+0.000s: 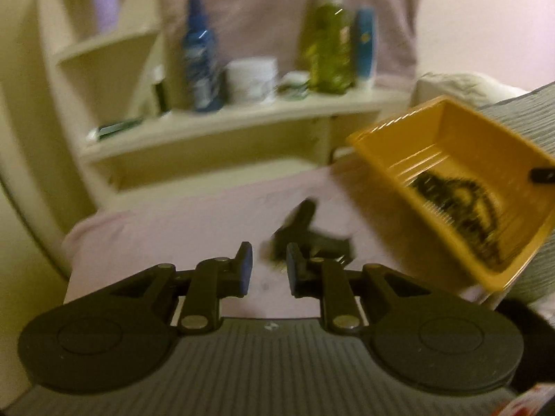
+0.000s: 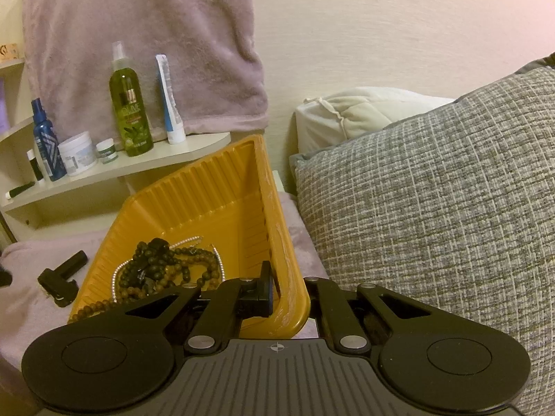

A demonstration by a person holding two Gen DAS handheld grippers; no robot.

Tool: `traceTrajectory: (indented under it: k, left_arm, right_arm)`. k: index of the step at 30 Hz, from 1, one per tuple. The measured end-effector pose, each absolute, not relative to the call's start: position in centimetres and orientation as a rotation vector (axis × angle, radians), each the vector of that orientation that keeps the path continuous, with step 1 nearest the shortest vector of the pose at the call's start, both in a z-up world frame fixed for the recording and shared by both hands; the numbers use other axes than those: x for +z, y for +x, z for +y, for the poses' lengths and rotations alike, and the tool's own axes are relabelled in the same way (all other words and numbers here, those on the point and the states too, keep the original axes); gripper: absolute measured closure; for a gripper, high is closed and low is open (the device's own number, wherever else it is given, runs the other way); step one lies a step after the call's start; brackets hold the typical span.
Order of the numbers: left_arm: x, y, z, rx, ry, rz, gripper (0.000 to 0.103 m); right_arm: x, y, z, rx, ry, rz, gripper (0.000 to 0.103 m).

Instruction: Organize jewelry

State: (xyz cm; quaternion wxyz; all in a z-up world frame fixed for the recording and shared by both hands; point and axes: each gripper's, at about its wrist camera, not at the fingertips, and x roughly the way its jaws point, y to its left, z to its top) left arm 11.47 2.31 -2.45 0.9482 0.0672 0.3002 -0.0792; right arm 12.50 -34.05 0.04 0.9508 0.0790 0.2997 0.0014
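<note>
The right tongs (image 2: 274, 294) are closed on the near rim of the yellow tray (image 2: 194, 201), which tilts with the bead necklaces (image 2: 163, 270) heaped inside at 9 o'clock. The beads look light, loose and slippery. The left tongs (image 1: 269, 267), slightly open and empty, hover above a small black clip (image 1: 312, 239), stiff and best pinched at its narrow handle.
</note>
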Motion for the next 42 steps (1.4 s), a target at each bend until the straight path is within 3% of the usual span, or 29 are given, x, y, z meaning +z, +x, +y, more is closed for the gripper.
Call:
traceTrajectory:
  k: [29,33,42]
  left_arm:
    - [-7.1,15.9,0.7,-0.210,0.142,0.666,0.085]
    - [-7.2,16.0,1.0,-0.210,0.131,0.674,0.095]
    - [-6.4,14.7,1.0,-0.211,0.155,0.660,0.096]
  right_arm:
    - [-0.5,13.0,-34.6,0.001,0.140,0.628,0.097]
    - [-0.5,13.1,-34.7,-0.001,0.140,0.628,0.097]
    - [-0.5,13.0,-34.8,0.002,0.137,0.627,0.097]
